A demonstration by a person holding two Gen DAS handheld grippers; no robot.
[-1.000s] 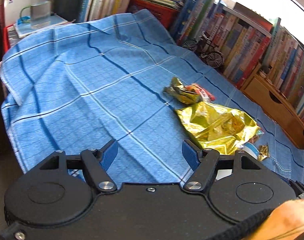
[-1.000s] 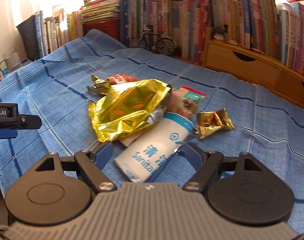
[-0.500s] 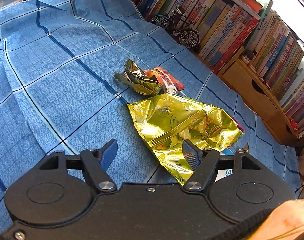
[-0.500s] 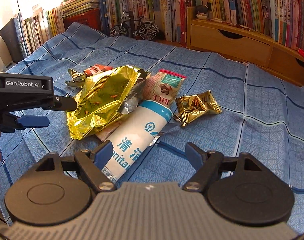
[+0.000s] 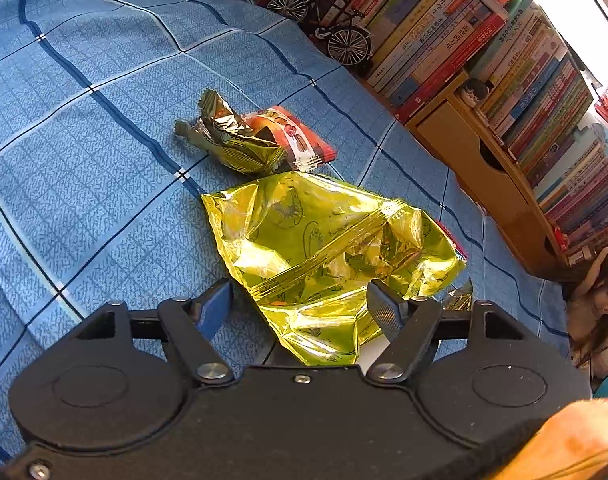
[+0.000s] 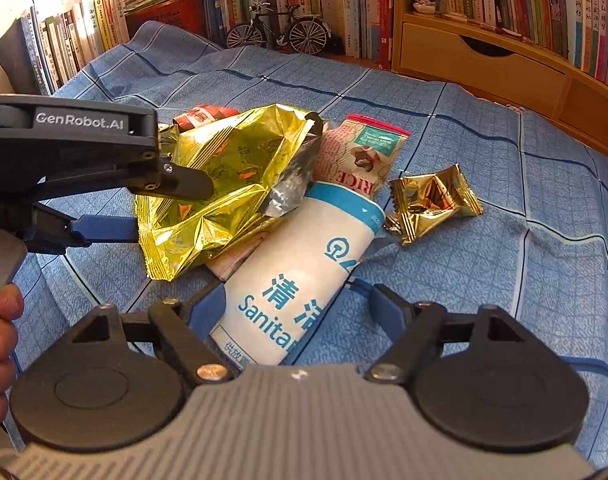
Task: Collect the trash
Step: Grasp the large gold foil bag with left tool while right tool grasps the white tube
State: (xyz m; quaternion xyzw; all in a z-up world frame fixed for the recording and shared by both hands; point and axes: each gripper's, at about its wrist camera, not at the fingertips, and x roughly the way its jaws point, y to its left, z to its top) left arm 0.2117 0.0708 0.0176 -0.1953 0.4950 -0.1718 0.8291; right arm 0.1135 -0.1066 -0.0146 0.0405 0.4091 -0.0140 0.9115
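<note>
two grippers work a heap of trash on the blue checked cloth (image 5: 84, 184). biggest, the gold foil bag (image 5: 327, 248) lies between the spread fingers of the left gripper (image 5: 300, 308), its seam slanting across them. right gripper (image 6: 300, 300), also spread, straddles the white sanitary pack (image 6: 300, 280). bookshelves (image 6: 503, 8) behind.

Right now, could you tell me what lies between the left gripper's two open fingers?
The near corner of the big gold foil bag lies between the left gripper fingers, over the blue checked cloth; the left wrist view shows it.
</note>
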